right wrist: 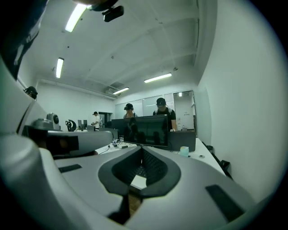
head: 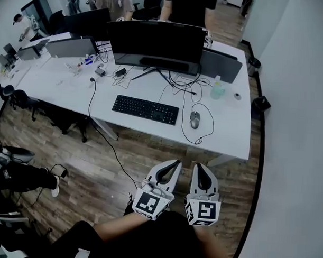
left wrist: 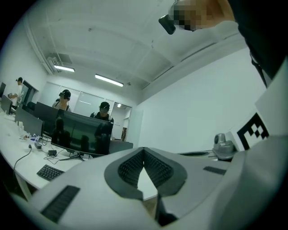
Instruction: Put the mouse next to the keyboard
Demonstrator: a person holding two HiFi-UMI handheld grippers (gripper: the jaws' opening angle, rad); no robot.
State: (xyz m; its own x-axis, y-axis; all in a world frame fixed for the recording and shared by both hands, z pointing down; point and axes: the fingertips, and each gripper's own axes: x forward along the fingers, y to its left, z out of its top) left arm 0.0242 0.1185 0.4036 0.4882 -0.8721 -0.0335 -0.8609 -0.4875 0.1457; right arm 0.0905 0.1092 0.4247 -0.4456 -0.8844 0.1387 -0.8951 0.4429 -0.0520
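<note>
A grey wired mouse (head: 194, 119) lies on the white desk (head: 227, 134), just right of the black keyboard (head: 145, 109), a small gap between them. Both grippers hang over the wooden floor in front of the desk, close to my body and well short of the mouse. My left gripper (head: 176, 163) is shut with nothing in it; its tips (left wrist: 143, 150) meet in the left gripper view, where the keyboard (left wrist: 49, 172) shows far left. The right gripper (head: 198, 167) beside it is shut and empty too, its tips (right wrist: 142, 149) pointing at the desk.
A wide dark monitor (head: 156, 42) stands behind the keyboard, with cables (head: 179, 84) and a pale green bottle (head: 217, 91) near it. People (head: 187, 7) stand behind the desk. A black cable (head: 105, 145) trails to the floor. A white wall (head: 293, 130) runs along the right.
</note>
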